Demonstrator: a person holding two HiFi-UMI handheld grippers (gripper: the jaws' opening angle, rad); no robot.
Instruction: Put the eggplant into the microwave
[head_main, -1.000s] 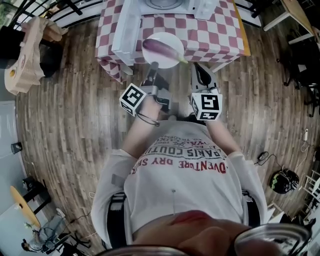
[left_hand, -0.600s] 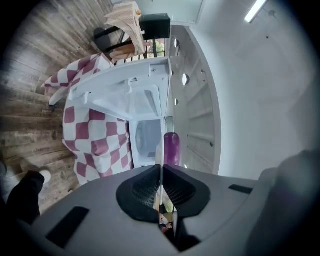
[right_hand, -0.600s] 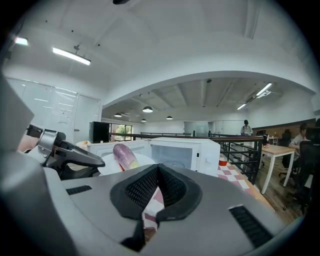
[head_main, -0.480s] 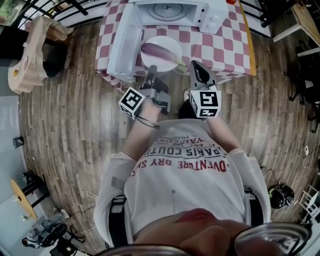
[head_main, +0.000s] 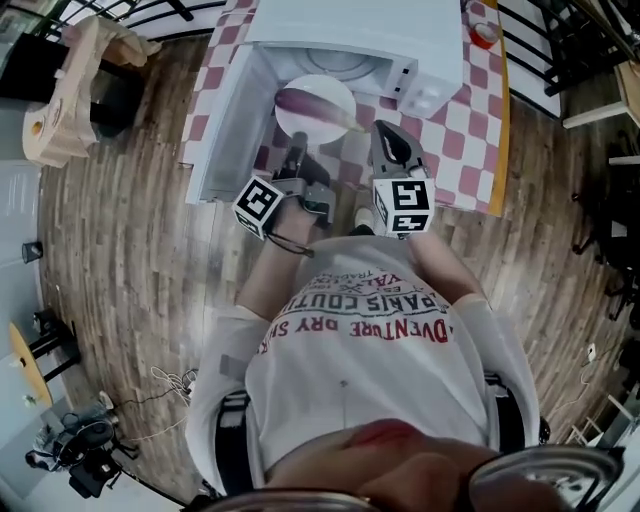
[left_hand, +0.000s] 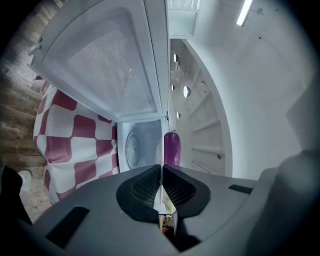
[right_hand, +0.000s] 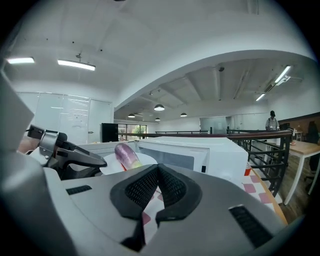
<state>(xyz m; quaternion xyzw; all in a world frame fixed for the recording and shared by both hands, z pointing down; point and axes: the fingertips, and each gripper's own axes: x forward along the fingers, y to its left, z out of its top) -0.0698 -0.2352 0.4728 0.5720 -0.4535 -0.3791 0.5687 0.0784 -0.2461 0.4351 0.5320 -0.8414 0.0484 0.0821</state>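
Observation:
A purple eggplant (head_main: 312, 104) lies on a white plate (head_main: 330, 84). My left gripper (head_main: 298, 146) is shut on the plate's near rim and holds it level in front of the open white microwave (head_main: 400, 45). The microwave door (head_main: 226, 130) is swung out to the left, and the glass turntable (head_main: 338, 62) shows inside. In the left gripper view the plate edge (left_hand: 161, 196) is clamped between the jaws, with the eggplant (left_hand: 172, 148) beyond. My right gripper (head_main: 386, 137) is shut and empty, just right of the plate; its view shows the eggplant (right_hand: 126, 154) and microwave (right_hand: 200, 152).
The microwave stands on a table with a red-and-white checkered cloth (head_main: 455, 140). A small red object (head_main: 485, 33) sits at the table's right corner. A wooden object (head_main: 65, 100) stands on the plank floor at left. Black railings (right_hand: 270, 150) run behind the table.
Both grippers and the plate with the eggplant have moved forward toward the microwave; the plate now sits at the open cavity's mouth. The table and microwave appear closer.

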